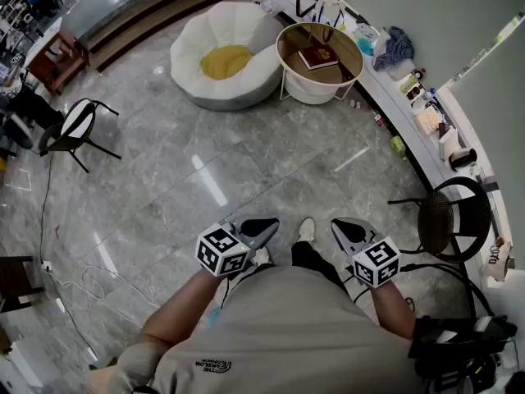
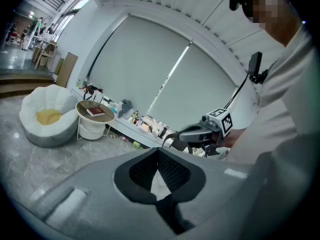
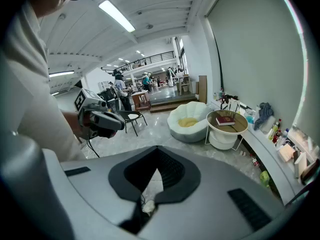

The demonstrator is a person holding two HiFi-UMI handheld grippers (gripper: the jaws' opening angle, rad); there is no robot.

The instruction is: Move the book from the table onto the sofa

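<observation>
From the head view, my left gripper [image 1: 261, 230] and right gripper [image 1: 349, 232] sit close to my body above the grey floor [image 1: 205, 171], both with fingers pressed together and nothing in them. The book [image 1: 318, 57] lies well ahead of my fingertips and a little to the right, flat on the round table [image 1: 283, 43]. The white sofa [image 1: 246, 31] sits just left of that table, with what looks like a yellow cushion [image 1: 225, 61] in its seat, though it is too small here to be sure. In the left gripper view my fingers are closed on each other and empty. The book [image 2: 95, 112] is far beyond them and off to the left on the table [image 2: 80, 109], and the sofa [image 2: 40, 104] is further left. In the right gripper view my fingers are likewise together with nothing between them. The book [image 3: 225, 120] is far ahead and to the right, and the sofa [image 3: 197, 111] is beside the table on the left. I judge that none of the task is done. I have yet to walk over, open up, take the book and carry it across to the sofa.
</observation>
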